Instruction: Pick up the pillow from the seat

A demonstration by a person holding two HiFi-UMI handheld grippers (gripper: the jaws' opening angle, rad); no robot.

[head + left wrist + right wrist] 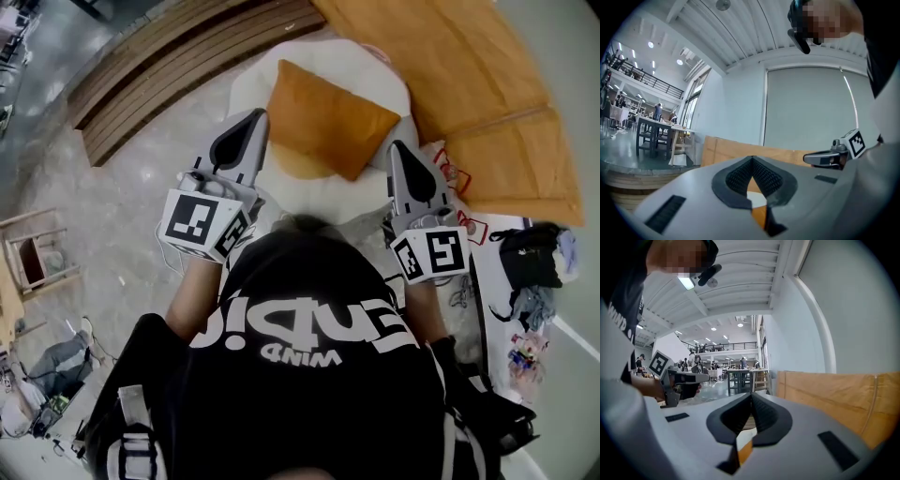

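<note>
An orange pillow [330, 114] lies on a round white seat [251, 86] in front of me in the head view. My left gripper [255, 116] hovers just off the pillow's left edge, jaws shut with nothing between them. Off the pillow's right corner, my right gripper [398, 147] is likewise shut and empty. In the left gripper view the closed jaws [752, 160] point level, and a sliver of the pillow [760, 214] and seat [755, 199] shows below them. The right gripper view has its jaws [751, 395] pressed together above a strip of pillow [745, 451].
Large wooden boards [473, 89] lean behind and right of the seat. A curved wooden platform [169, 66] runs at the upper left. A black bag [530, 258] and clutter sit at the right, and a small wooden stool [37, 253] at the left.
</note>
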